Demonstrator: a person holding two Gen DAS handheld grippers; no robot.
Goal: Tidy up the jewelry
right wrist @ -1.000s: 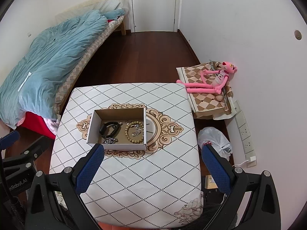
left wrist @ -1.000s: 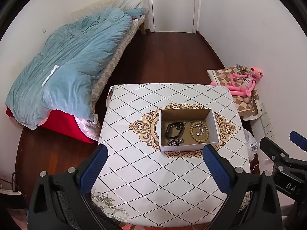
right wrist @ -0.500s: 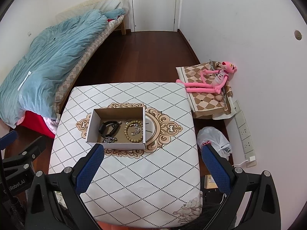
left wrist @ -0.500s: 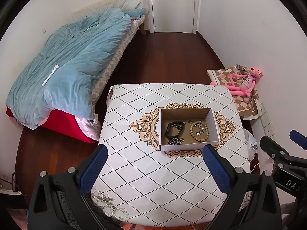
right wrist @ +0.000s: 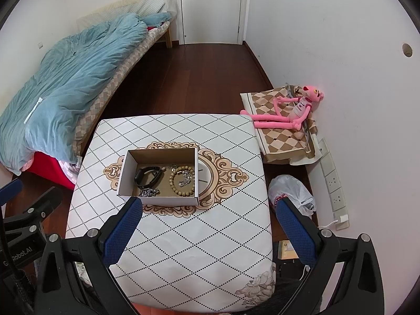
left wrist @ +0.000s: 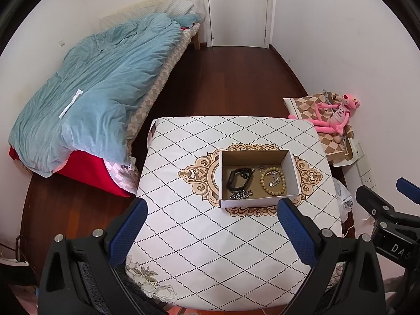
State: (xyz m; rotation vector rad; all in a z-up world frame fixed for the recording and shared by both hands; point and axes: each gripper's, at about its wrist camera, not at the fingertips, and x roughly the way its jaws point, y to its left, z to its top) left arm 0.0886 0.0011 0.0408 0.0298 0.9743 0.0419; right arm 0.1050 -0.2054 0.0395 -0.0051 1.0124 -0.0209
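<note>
**Jewelry all boxed up, looks basically finished**

Biggest thing first: the desk (left wrist: 199,257), with its diamond-pattern cloth, carries one open cardboard box (left wrist: 256,203) sitting on the ornate medallion in the middle. The box's long axis runs left-right across the desk, open side up, with a long wall facing the cameras.

Every piece I can spot is already inside it. The black band (left wrist: 238,179) lies left of centre, its loop stretched roughly from the near wall toward the far one and leaning a bit to the right. The wooden bead bracelet (left wrist: 281,183) lies flat as a ring on the right, with a small silver piece (left wrist: 273,177) inside its loop. A silver chain (left wrist: 240,195) is bunched against the near wall.

No jewelry shows loose on the cloth, so I'd guess the sorting is done or nearly so.

Left gripper (left wrist: 211,232) and right gripper (right wrist: 207,232) both hang above the near part of the desk, fingers spread wide, holding nothing, well clear of the box.
</note>
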